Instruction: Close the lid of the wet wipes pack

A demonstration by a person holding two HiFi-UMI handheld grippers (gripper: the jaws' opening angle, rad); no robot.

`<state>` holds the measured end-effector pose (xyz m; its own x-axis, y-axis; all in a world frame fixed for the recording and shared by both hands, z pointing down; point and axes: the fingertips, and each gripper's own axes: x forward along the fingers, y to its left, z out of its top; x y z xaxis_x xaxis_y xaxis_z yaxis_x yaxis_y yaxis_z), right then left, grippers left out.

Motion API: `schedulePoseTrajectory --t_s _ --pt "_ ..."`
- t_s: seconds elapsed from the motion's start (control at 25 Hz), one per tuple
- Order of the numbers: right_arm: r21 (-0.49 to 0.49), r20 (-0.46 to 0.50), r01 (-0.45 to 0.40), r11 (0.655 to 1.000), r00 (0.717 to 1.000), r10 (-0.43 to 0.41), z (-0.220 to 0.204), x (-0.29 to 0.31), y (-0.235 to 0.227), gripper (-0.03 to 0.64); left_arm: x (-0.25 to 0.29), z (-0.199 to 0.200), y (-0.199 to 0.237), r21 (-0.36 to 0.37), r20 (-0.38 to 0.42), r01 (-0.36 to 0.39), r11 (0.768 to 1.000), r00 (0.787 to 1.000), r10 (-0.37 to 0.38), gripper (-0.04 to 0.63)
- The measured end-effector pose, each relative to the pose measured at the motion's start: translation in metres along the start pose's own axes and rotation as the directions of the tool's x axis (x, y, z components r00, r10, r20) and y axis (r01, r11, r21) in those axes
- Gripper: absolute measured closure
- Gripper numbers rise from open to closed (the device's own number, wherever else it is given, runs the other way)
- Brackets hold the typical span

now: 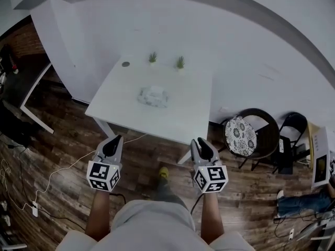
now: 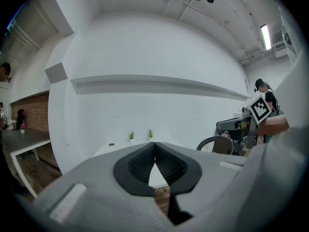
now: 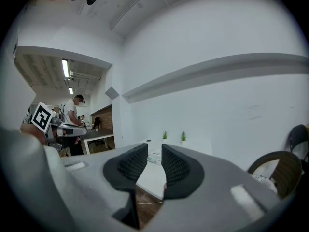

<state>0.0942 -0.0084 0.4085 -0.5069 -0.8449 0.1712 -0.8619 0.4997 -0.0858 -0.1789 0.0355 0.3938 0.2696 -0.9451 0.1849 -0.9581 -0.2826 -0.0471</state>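
The wet wipes pack (image 1: 152, 96) lies near the middle of the white table (image 1: 120, 101); it is too far off to tell how its lid stands. Both grippers hang over the wooden floor in front of the table, well short of the pack. My left gripper (image 1: 116, 139) is shut, its pads touching at the tips with nothing between them (image 2: 154, 145). My right gripper (image 1: 200, 141) is slightly open and empty (image 3: 154, 151). In the right gripper view a sliver of the pack (image 3: 153, 157) shows through the gap between the jaws.
Two small potted plants (image 1: 152, 57) (image 1: 180, 63) and a dark round spot (image 1: 125, 64) sit at the table's far edge by the wall. A round chair with a patterned cushion (image 1: 241, 135) and a black folding chair (image 1: 290, 140) stand to the right. Cables (image 1: 49, 179) trail on the floor at left.
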Motion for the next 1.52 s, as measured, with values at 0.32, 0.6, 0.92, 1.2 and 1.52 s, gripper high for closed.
schedulePoseTrajectory --t_s 0.32,0.6,0.92,1.2,1.52 --pt "-0.002 -0.025 -0.042 0.999 0.999 0.041 0.006 0.106 -0.040 0.520 0.094 0.000 0.043 -0.007 -0.033 -0.028 1.000 0.999 0.028 0.587" --pt "0.010 -0.074 -0.093 0.996 0.993 0.093 0.009 0.194 -0.078 0.520 0.178 0.001 0.069 -0.024 -0.081 -0.053 0.998 0.995 0.050 0.587" --pt "0.000 -0.117 -0.176 0.984 0.978 0.175 0.012 0.271 -0.093 0.521 0.234 0.001 0.089 -0.035 -0.118 -0.090 0.995 0.989 0.085 0.586" --pt "0.015 -0.148 -0.198 0.980 0.969 0.198 0.017 0.307 -0.101 0.521 0.263 0.006 0.108 -0.047 -0.125 -0.097 0.994 0.988 0.091 0.587" --pt "0.015 -0.176 -0.156 0.988 0.972 0.156 0.015 0.350 -0.101 0.520 0.313 -0.005 0.134 -0.074 -0.147 -0.026 0.997 0.989 0.015 0.587"
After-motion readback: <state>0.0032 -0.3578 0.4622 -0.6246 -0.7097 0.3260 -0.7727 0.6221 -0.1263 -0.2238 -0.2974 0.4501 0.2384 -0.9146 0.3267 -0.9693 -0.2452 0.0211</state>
